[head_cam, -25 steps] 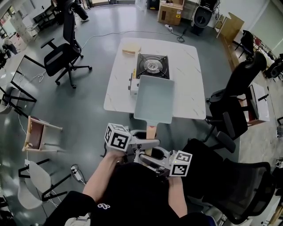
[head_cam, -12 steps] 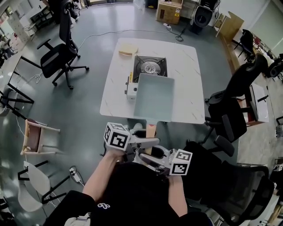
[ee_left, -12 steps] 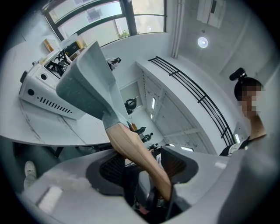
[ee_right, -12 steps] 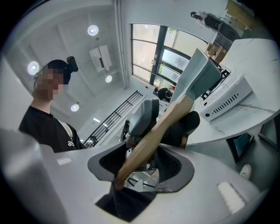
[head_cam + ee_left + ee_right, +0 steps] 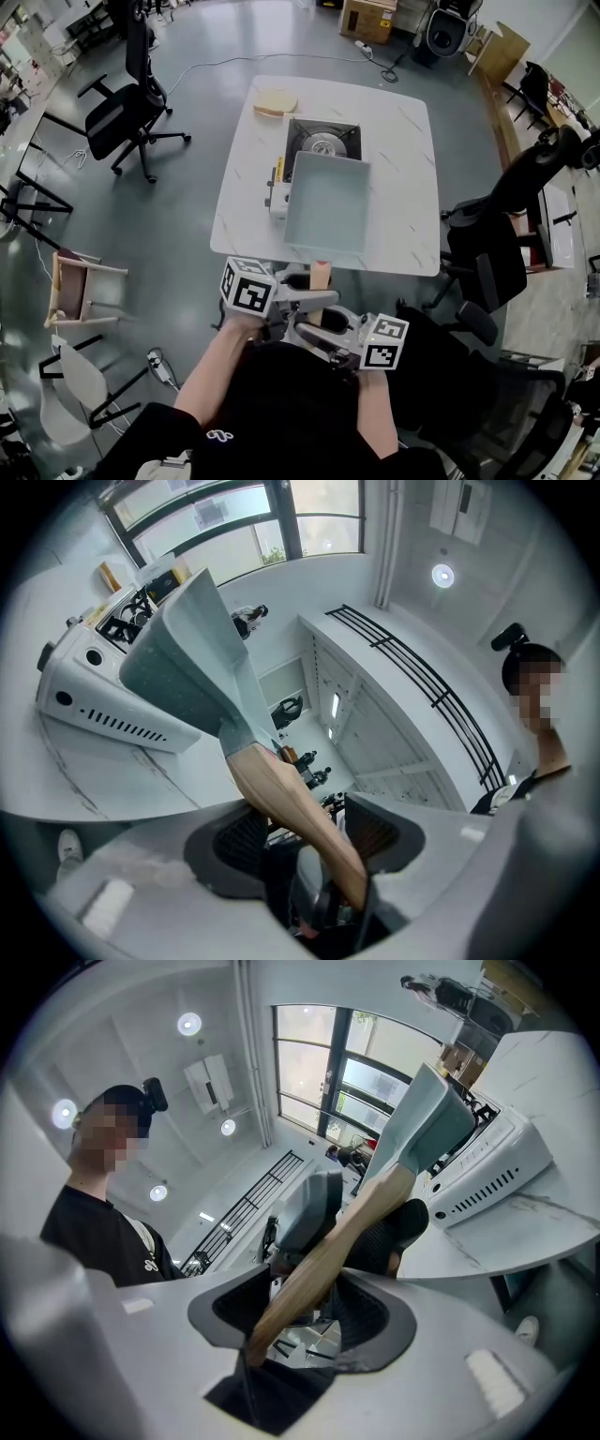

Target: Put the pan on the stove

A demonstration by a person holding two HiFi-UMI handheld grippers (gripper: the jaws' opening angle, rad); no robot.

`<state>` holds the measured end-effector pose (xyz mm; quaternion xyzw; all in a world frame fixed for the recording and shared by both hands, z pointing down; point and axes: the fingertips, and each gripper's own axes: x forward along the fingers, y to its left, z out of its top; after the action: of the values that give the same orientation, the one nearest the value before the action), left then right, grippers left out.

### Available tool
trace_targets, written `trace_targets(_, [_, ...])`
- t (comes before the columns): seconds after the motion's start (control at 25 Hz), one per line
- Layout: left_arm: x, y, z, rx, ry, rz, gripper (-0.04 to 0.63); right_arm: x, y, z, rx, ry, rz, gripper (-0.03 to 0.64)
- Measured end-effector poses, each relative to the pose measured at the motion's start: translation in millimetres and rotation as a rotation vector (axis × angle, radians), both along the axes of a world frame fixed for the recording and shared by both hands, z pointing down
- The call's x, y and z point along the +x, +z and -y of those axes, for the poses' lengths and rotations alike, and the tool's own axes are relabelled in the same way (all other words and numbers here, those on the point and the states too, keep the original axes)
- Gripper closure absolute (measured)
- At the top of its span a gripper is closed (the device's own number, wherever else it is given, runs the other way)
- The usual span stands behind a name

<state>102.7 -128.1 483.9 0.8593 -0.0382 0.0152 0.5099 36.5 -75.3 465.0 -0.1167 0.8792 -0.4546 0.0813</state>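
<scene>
White counter (image 5: 403, 178), office room: left claw (image 5: 305, 832) and right claw (image 5: 307, 1314) both clamp the pan (image 5: 328, 202) by its handle. It hangs partly over the stove (image 5: 323, 142), not down yet.

White table (image 5: 403, 187), gas stove (image 5: 323, 142) on it, tan board (image 5: 274, 101) at corner

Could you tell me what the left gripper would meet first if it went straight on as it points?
Probably the white portable gas stove: it lies ahead of the left gripper, beyond the wooden handle of the grey rectangular pan it grips. Depth is unclear.
</scene>
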Motion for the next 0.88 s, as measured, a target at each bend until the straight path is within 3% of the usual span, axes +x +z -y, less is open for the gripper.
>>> trace_targets(0.88, [-0.9, 15.7, 77.6, -0.049, -0.048, 0.003, 0.337, 2.1, 13.1, 76.4, -0.050, -0.031, 0.001, 0.400])
